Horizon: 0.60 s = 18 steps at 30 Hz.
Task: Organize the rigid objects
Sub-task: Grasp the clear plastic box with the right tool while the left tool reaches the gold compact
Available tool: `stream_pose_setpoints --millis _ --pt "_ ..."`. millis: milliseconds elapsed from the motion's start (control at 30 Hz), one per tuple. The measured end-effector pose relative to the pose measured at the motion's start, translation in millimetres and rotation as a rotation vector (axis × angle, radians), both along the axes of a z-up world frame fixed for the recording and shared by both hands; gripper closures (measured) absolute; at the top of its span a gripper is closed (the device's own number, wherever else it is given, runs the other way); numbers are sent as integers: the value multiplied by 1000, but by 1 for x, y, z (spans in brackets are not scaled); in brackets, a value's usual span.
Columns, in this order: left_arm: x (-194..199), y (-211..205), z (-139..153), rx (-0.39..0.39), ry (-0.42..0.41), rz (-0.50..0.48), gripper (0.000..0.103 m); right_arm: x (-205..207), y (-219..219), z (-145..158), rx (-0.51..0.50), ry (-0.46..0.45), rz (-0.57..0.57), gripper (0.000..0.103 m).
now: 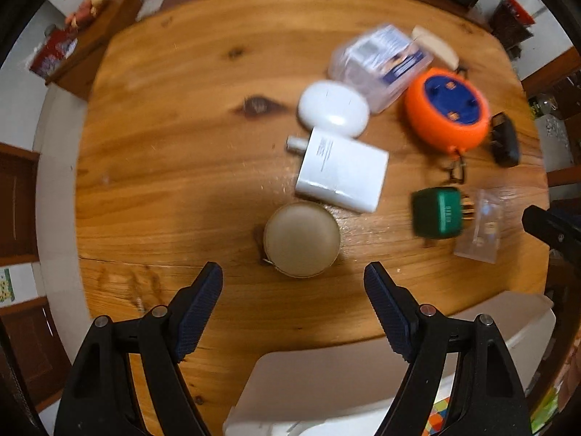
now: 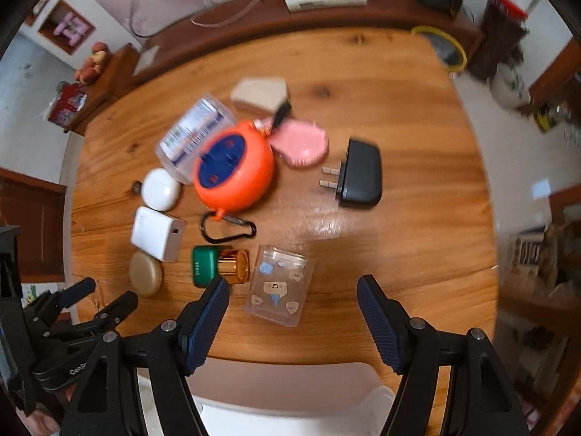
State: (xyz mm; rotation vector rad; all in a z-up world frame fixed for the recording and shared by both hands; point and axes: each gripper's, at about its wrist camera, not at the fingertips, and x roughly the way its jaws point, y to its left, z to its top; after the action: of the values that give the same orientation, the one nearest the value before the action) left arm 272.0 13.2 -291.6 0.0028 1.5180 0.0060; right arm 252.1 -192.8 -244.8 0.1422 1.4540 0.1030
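Beige round case (image 1: 302,239) just ahead of left gripper (image 1: 293,283) (jaws apart, empty), centred btwn fingertips.

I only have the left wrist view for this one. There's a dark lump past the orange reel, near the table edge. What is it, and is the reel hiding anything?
Observer: It's a black plug adapter, lying flat with two metal prongs pointing toward the orange reel.
Reviewer: Anything behind the reel?
Observer: Yes, a pink comb-like piece lies right beside it, on its far side.
Reviewer: And the right hand-held gripper?
Observer: The right hand-held gripper is open and grips nothing. A clear box lies on the table just ahead of its left finger.
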Motion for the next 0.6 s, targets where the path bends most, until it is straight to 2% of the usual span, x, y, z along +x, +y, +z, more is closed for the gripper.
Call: stream_pose_setpoints --millis 267,600 --pt "4 3 -27 2 58 29 20 7 3 -27 3 66 -32 29" --pt "1 12 -40 2 82 49 20 7 12 -57 -19 141 -62 29"
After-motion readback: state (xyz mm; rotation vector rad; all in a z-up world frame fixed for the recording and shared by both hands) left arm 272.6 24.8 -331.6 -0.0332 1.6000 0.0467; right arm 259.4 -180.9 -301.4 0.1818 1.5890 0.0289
